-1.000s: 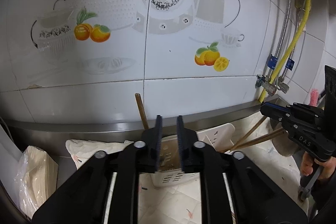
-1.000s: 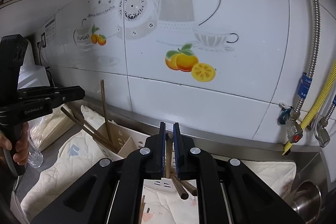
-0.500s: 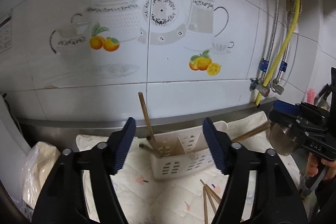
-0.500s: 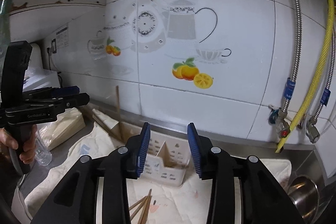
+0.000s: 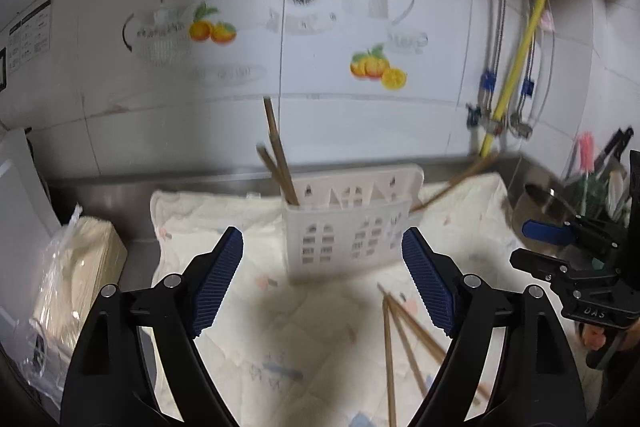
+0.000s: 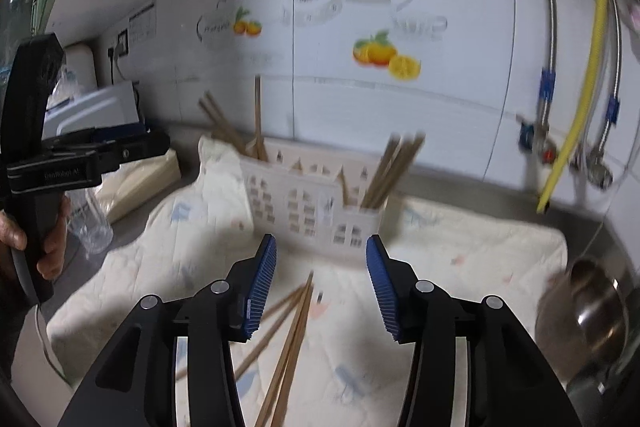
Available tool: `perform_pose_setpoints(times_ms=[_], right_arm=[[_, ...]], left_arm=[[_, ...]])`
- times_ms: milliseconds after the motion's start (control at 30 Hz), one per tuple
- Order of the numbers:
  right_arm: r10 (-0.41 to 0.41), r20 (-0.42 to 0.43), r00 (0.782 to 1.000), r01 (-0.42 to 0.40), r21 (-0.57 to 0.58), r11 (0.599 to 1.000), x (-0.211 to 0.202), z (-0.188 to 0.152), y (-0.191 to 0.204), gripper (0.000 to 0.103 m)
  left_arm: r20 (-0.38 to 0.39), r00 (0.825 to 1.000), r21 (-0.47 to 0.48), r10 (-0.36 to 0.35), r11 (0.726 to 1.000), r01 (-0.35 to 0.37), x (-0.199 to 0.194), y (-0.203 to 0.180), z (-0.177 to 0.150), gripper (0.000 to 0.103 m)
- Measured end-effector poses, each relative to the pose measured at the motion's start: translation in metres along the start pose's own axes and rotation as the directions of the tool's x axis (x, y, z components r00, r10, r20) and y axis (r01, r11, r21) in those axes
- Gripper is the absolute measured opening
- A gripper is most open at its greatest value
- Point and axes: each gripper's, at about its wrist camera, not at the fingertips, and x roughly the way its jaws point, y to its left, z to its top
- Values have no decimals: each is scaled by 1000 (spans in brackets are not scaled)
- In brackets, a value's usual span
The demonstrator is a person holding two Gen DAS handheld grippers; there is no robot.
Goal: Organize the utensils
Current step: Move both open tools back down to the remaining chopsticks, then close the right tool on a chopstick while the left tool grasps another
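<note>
A white plastic utensil holder [image 5: 352, 223] stands on a pale quilted cloth [image 5: 240, 339] by the tiled wall. It also shows in the right wrist view [image 6: 312, 203]. Wooden chopsticks stand in its left compartment [image 5: 278, 155] and in its right compartment [image 6: 394, 167]. Several loose chopsticks [image 5: 396, 343] lie on the cloth in front of it, also in the right wrist view [image 6: 288, 339]. My left gripper [image 5: 322, 281] is open and empty, short of the holder. My right gripper [image 6: 320, 279] is open and empty above the loose chopsticks.
A steel bowl [image 6: 588, 303] sits at the right end of the counter. A bagged stack of paper [image 5: 76, 279] lies left of the cloth. Pipes and a yellow hose [image 5: 516, 67] run down the wall at the right. A clear bottle [image 6: 92, 223] stands at the left.
Both grippers went from shut on chopsticks at the holder to open and empty. Both have pulled back from the holder; the chopsticks now stand in it.
</note>
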Motion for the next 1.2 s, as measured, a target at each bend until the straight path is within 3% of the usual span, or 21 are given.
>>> perform_pose_setpoints(times_ms=[300, 600, 867, 1200], right_arm=[[22, -103, 994, -20, 18, 1000, 5, -66, 21, 43], [82, -195, 977, -68, 77, 995, 7, -120, 43, 29], [108, -242, 964, -83, 111, 990, 16, -140, 50, 17], [93, -269, 959, -57, 137, 989, 30, -146, 44, 15]], left_arm=[[-57, 998, -22, 0, 1000, -1, -6, -4, -45, 90], [-89, 995, -12, 37, 999, -38, -16, -8, -82, 95], [-139, 990, 13, 38, 999, -37, -17, -15, -107, 95], [-195, 981, -3, 23, 1000, -25, -14, -17, -133, 94]])
